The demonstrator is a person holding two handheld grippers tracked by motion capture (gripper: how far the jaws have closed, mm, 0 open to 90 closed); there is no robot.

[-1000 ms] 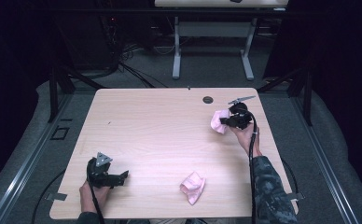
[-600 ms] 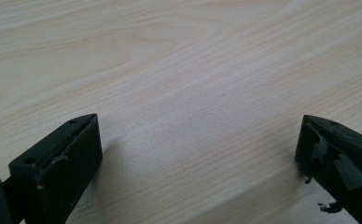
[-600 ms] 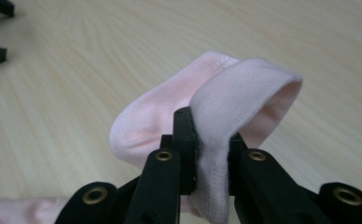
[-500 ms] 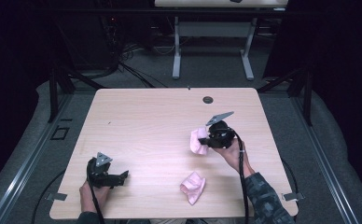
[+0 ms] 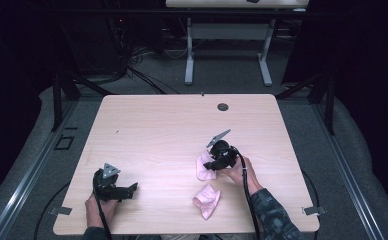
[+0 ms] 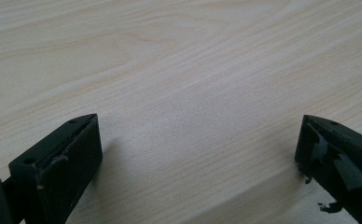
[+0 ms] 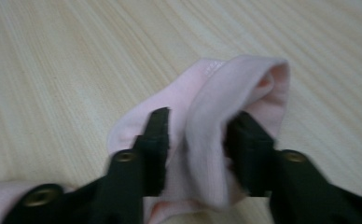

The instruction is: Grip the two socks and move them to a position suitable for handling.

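On table (image 5: 147,130), two pink socks (image 5: 207,201), one gripped (image 7: 207,140)

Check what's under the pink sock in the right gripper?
Bare wooden table shows all around the pink sock clamped in the right gripper. Whatever is directly beneath the fabric is covered.

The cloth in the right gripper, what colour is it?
Pale pink cloth, plain with no pattern, clearest in the right gripper view.

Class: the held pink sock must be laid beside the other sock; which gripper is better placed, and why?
Right. The right gripper already clamps the pink sock, near the second sock; the left gripper is open, far off.
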